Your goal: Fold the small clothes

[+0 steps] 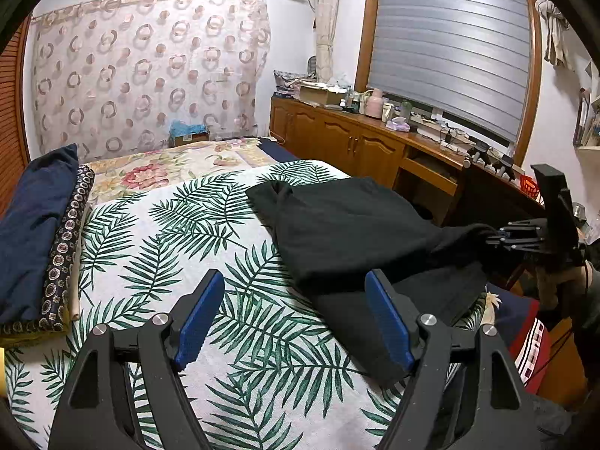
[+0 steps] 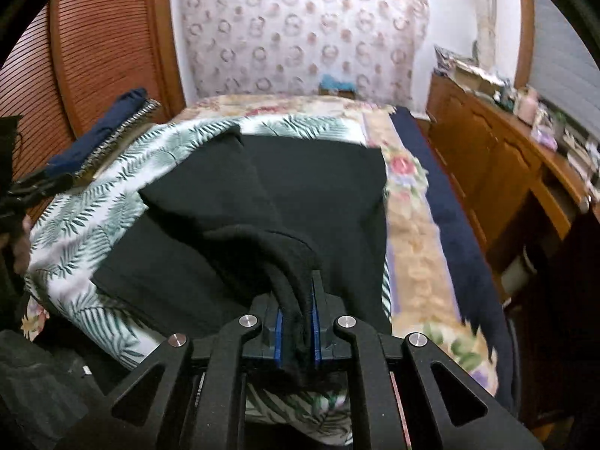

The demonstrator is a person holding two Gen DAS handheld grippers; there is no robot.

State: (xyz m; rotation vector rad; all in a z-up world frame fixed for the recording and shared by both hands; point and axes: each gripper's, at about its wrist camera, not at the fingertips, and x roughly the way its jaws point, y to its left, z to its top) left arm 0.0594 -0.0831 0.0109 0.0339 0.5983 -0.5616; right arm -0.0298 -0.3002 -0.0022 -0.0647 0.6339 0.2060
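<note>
At the far left of the left wrist view, a navy cloth (image 1: 33, 225) lies folded on a patterned cloth (image 1: 63, 258) at the bed's edge. Both rest apart from the work area. A palm-leaf sheet (image 1: 168, 232) covers the near part of the bed; a floral quilt (image 1: 161, 168) shows beyond it.

The left gripper (image 1: 294, 317) hovers over the sheet with its blue pads (image 1: 198, 318) spread wide, holding nothing. Its right pad overlaps the near edge of the garment in the frame; whether it touches the fabric cannot be told.

The black garment (image 1: 348, 225) lies on the right half of the sheet, partly doubled over itself, one layer resting on another. Its right corner is lifted off the bed and drawn into a taut bunch toward the right gripper (image 1: 498, 236).

In the right wrist view (blurred toward the edges), the right gripper (image 2: 296, 322) is clamped on a rolled bunch of the garment (image 2: 300, 195), the fabric pinched between the blue pads (image 2: 278, 333) and hanging out behind them. The rest of the garment spreads flat ahead on the sheet (image 2: 86, 225).

To the right stand a wooden cabinet (image 1: 337, 135), cluttered on top, and a window blind (image 1: 450, 48).
</note>
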